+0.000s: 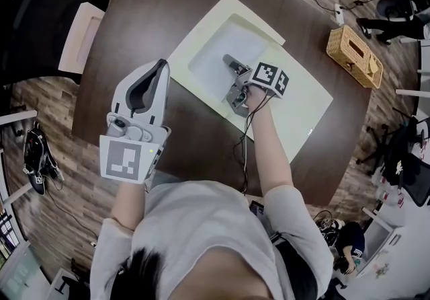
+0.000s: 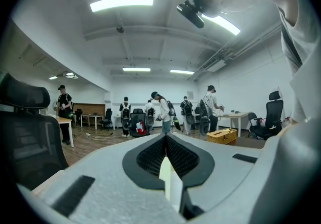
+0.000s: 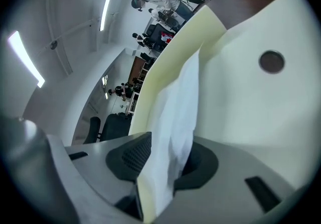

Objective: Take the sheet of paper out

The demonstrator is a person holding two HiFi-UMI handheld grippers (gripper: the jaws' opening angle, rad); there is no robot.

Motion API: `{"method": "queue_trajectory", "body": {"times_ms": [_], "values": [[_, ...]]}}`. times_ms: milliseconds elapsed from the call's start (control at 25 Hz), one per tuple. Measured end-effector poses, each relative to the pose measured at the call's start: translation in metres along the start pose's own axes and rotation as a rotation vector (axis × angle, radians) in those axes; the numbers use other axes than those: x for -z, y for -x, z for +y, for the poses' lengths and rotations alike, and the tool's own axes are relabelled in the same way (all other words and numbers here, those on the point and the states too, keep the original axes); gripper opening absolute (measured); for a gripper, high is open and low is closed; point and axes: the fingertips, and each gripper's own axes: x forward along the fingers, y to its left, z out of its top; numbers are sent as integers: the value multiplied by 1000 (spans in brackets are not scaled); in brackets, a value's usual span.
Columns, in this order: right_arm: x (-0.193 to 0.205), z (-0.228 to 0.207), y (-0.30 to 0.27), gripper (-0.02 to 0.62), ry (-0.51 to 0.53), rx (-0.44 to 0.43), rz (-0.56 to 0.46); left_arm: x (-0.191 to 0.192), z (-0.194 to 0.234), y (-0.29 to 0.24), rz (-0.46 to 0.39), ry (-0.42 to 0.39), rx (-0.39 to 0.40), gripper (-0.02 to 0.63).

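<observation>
**Item: sheet of paper** (image 1: 225,46). White, lying partly inside a cream folder (image 1: 306,114) on the round dark table (image 1: 195,137). Its near edge is lifted clear of the folder.

**Right hand-held gripper** (image 1: 236,93). The jaws are closed on the sheet's near edge. In the right gripper view a cream layer sits against the white one between the pads, so a folder leaf may be caught with it.

**Left hand-held gripper** (image 1: 162,70). It sits at the folder's left corner. The jaws are drawn together with a thin cream strip between the pads, probably that corner.

**Handling note, step in hand: drawing the sheet out.**
- Pull low and flat along the folder's length, toward the person.
- Keep the left hold steady so the folder does not slide with the sheet.
- If the cream leaf travels with the sheet, re-grip on white only.
- The paper is thin and likely to crease or tear under a sideways tug.

**Surroundings.**
- A dark round fastener (image 3: 272,61) sits on the folder's inner face, clear of the sheet.
- A wicker basket (image 1: 354,56) stands at the table's far right, well apart.
- A black chair (image 1: 40,9) stands beyond the left rim.
- The gripper's cable (image 1: 243,151) trails toward the person.
- Nothing lies across the pull path.
</observation>
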Motion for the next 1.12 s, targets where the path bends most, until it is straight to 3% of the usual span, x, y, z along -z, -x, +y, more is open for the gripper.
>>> {"method": "queue_trajectory", "body": {"times_ms": [160, 240, 1120], "values": [[0, 3, -5, 43, 39, 26, -5, 1, 3, 2, 2, -9, -3, 8], [-1, 3, -3, 25, 53, 36, -13, 0, 3, 3, 0, -8, -3, 8], [-1, 29, 69, 15, 188, 53, -119, -32, -4, 30, -78, -28, 75, 8]]}}
